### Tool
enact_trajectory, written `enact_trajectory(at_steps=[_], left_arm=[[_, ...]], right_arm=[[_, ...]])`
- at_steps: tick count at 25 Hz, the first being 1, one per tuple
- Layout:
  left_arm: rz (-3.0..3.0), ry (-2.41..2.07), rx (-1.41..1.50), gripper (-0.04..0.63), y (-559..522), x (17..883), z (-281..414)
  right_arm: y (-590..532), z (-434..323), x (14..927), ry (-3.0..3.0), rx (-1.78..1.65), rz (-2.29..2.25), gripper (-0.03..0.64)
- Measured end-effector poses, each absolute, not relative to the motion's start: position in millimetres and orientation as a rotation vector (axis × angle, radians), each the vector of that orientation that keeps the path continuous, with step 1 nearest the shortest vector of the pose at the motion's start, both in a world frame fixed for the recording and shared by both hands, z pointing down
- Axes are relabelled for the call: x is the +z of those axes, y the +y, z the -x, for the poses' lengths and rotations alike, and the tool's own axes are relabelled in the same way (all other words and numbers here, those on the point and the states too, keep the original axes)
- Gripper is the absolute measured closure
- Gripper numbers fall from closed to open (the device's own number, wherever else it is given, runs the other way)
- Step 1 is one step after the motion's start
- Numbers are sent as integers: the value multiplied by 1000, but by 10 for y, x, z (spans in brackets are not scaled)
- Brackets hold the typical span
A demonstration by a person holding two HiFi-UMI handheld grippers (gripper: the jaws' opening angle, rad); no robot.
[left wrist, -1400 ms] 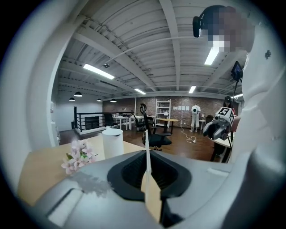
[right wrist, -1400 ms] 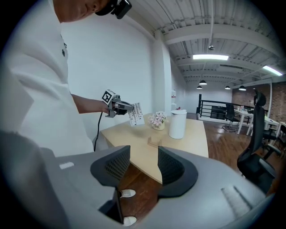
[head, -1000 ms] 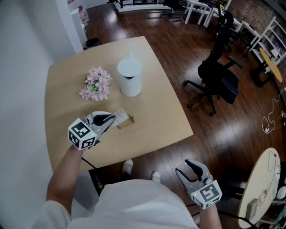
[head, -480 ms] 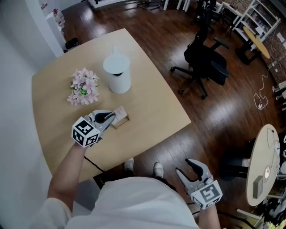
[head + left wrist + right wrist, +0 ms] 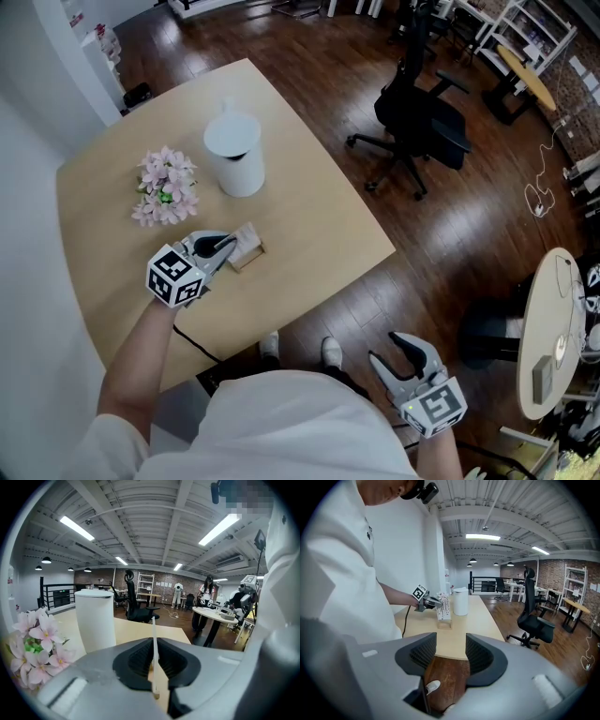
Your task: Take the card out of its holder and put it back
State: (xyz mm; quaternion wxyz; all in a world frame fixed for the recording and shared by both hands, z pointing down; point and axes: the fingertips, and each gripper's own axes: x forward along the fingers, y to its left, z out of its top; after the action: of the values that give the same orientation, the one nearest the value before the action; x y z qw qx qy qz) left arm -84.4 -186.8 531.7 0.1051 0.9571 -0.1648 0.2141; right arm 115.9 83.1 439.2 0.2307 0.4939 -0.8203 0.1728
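Note:
My left gripper (image 5: 228, 246) is shut on a white printed card (image 5: 246, 240) over the tan table (image 5: 314, 211). In the left gripper view the card (image 5: 153, 639) runs edge-on between the closed jaws of that gripper (image 5: 153, 656). In the right gripper view the card (image 5: 444, 607) stands upright with its lower edge at the small wooden holder (image 5: 445, 624); I cannot tell if it sits in the slot. The holder (image 5: 249, 257) lies just beyond the left fingertips. My right gripper (image 5: 394, 354) hangs open and empty beside the person's body, off the table, over the floor (image 5: 450, 654).
A white cylindrical container (image 5: 234, 154) and a bunch of pink flowers (image 5: 163, 186) stand behind the holder. A cable hangs off the table's near edge (image 5: 407, 616). A black office chair (image 5: 422, 112) stands on the wood floor, with a round table (image 5: 551, 347) at the right.
My left gripper has come down with the card onto the holder. The right gripper has hardly moved. The head view has shifted a little.

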Motion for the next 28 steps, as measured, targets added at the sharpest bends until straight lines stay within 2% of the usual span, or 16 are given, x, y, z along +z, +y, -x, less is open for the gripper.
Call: enact_trajectory(at_steps=[28], left_arm=[[-2790, -389, 756, 566, -1845, 5887, 734]], right_arm=[[884, -1141, 4410, -2207, 515, -1364, 417]])
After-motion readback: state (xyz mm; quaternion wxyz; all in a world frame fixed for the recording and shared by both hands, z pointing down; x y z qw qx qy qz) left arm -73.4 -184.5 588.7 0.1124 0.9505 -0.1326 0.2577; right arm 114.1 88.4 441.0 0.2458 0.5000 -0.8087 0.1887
